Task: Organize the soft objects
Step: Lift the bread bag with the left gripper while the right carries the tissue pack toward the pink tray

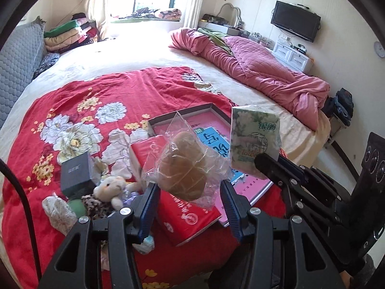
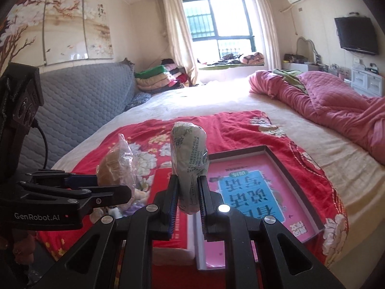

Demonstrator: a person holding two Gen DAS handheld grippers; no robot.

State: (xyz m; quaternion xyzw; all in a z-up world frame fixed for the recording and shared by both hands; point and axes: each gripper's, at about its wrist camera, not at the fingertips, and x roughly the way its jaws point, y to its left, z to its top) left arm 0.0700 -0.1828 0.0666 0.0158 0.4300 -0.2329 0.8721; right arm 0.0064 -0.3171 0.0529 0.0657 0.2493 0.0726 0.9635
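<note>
My left gripper (image 1: 190, 192) clamped on bagged bread (image 1: 182, 175), my right gripper (image 2: 189, 192) squeezing a tissue pack (image 2: 189, 161), both above the red blanket's (image 1: 84, 91) near edge.

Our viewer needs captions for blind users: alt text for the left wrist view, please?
The left gripper holds a bagged bread bun above a red floral blanket on a bed; at right, the right gripper holds a tissue pack.
</note>
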